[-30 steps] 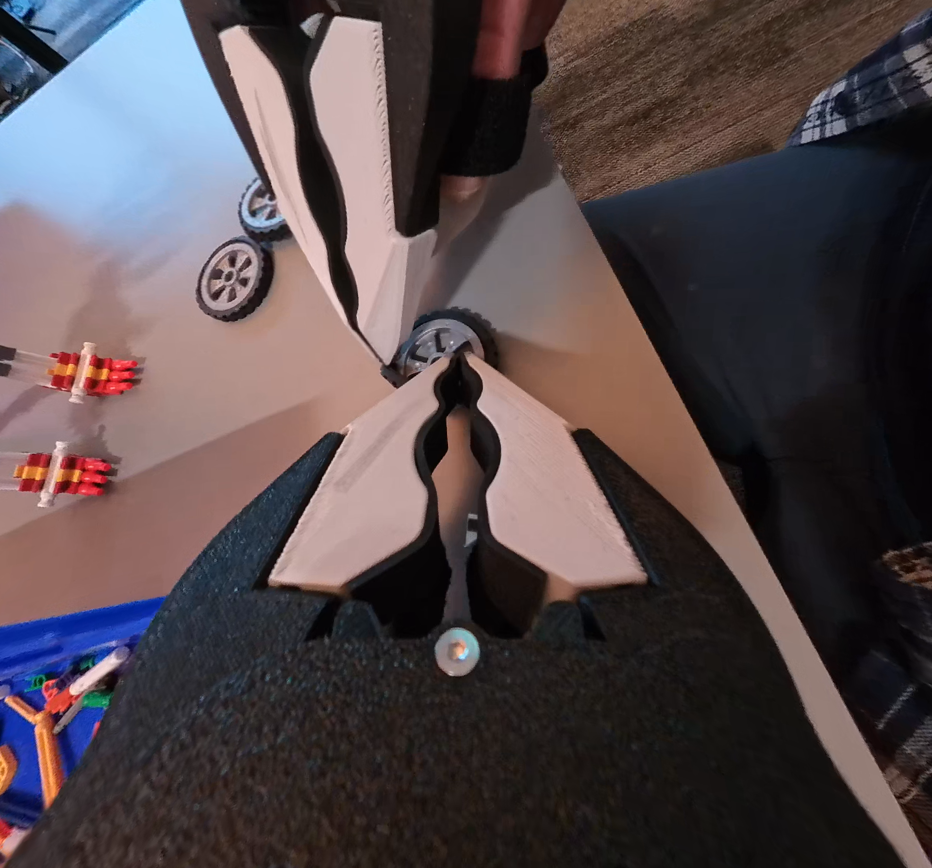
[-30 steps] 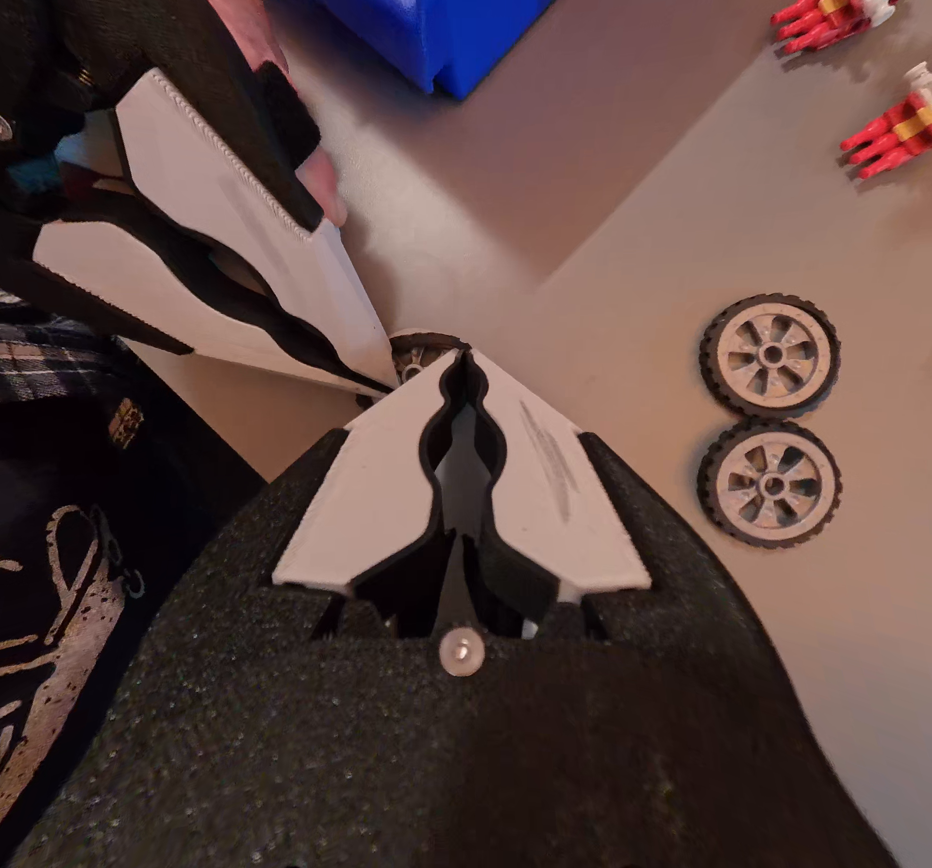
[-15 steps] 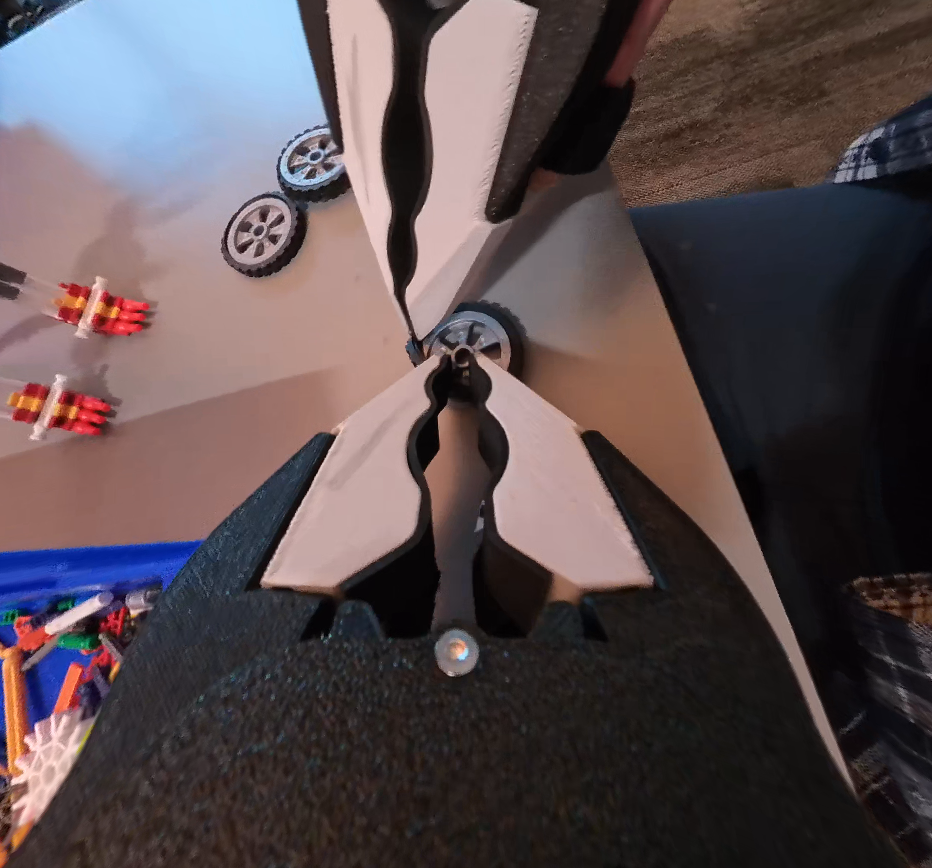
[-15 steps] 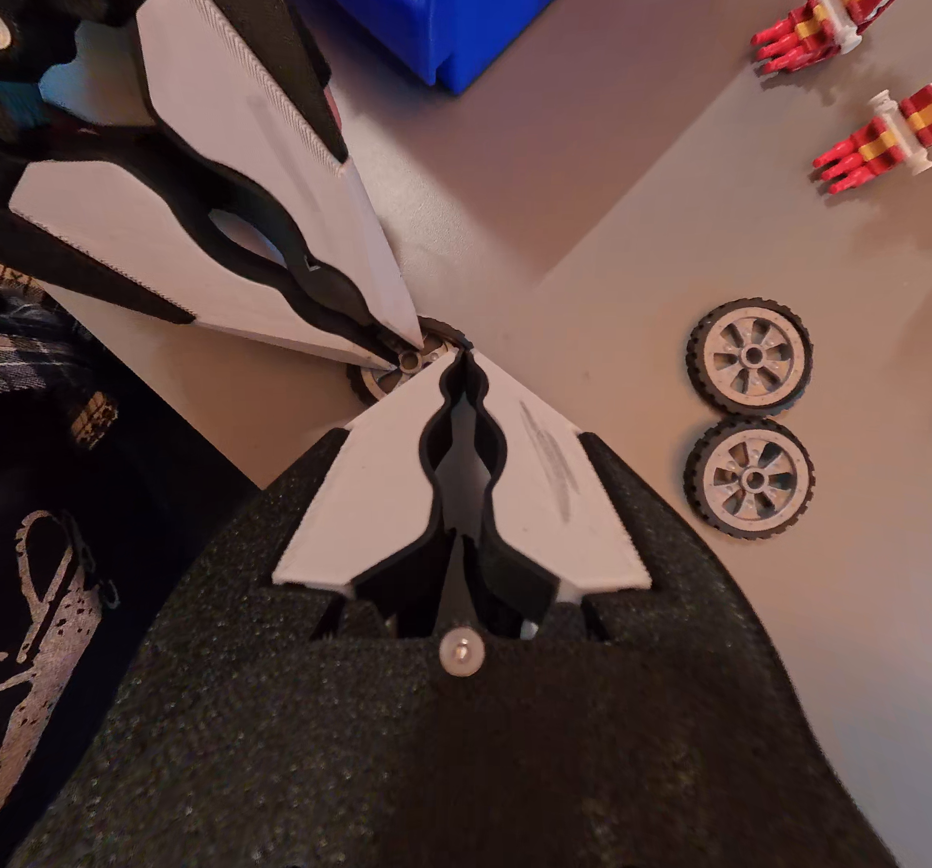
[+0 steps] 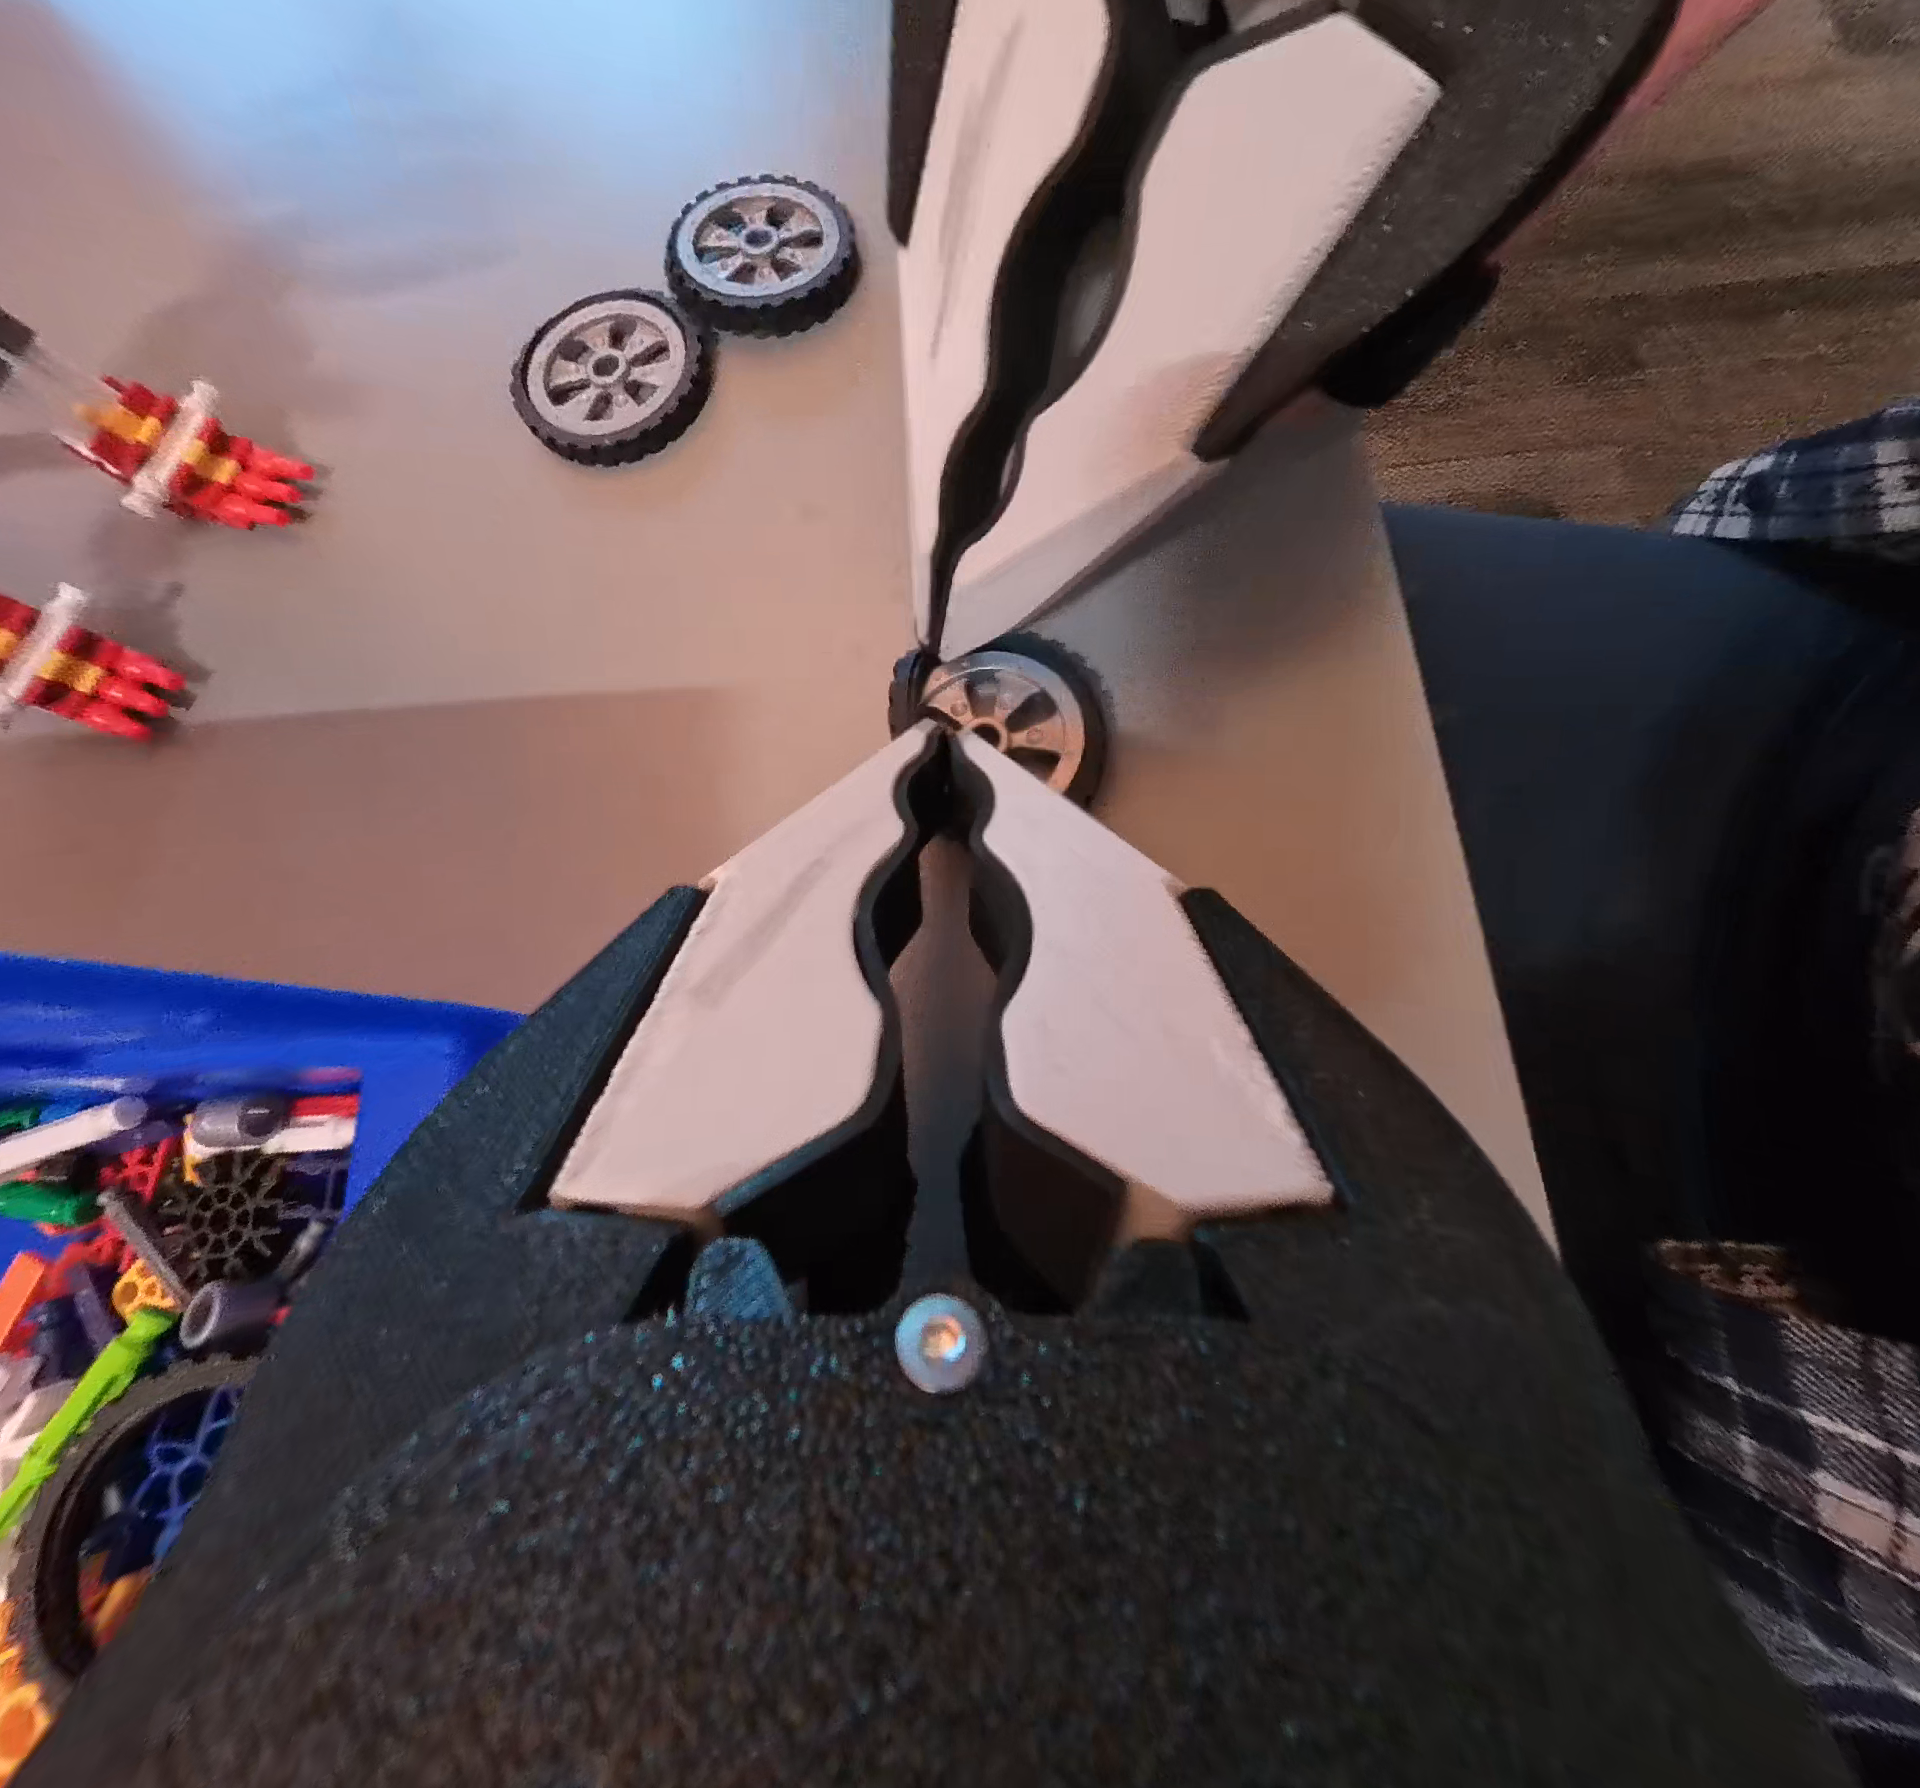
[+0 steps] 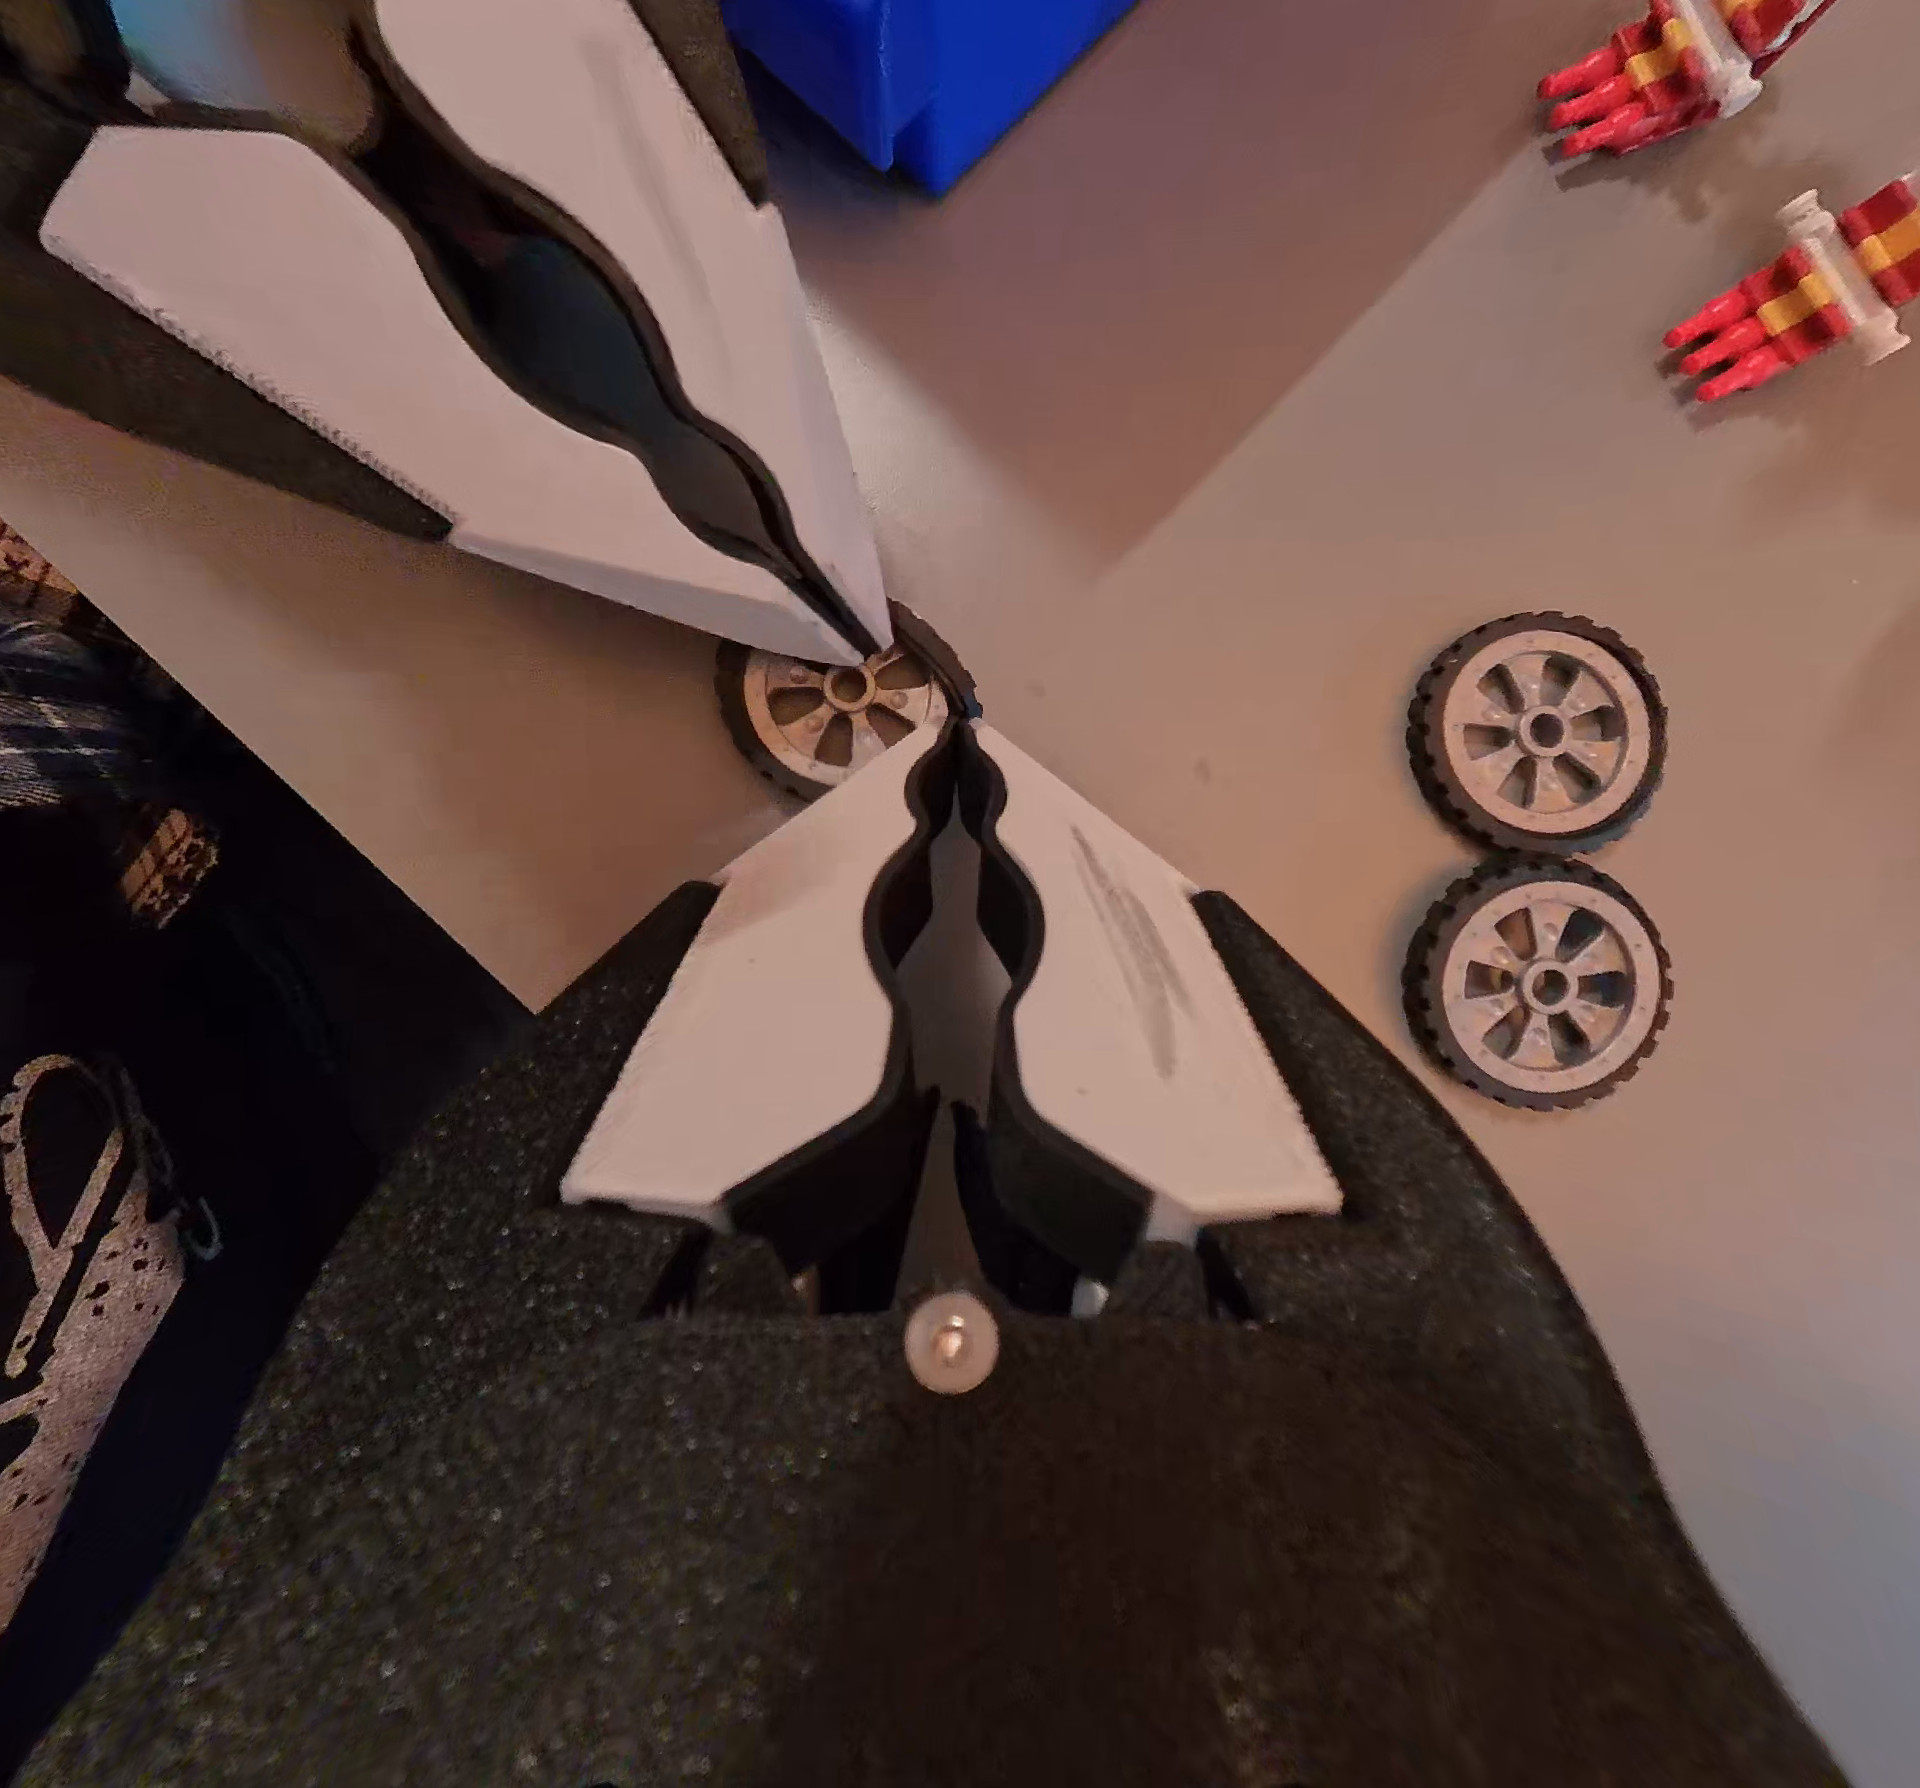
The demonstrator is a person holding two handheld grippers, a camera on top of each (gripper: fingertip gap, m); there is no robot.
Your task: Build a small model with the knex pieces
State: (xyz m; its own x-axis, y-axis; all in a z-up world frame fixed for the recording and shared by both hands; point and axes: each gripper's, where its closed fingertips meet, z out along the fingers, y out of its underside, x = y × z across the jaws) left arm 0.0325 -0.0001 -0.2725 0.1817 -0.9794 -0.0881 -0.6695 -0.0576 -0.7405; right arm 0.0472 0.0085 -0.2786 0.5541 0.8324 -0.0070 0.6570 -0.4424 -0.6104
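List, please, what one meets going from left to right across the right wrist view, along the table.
Left gripper → wheel under both grippers' tips → pair of loose wheels → two red and yellow toy assemblies.

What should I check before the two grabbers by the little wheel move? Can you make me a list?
1. Left gripper jaws shut: ok.
2. Right gripper jaws shut: ok.
3. Both tips meet at the wheel: ok.
4. Something pinched between the tips: cannot tell.
5. Wheel well away from the table edge: not ok, it lies near it.
6. Two spare wheels apart from both grippers: ok.
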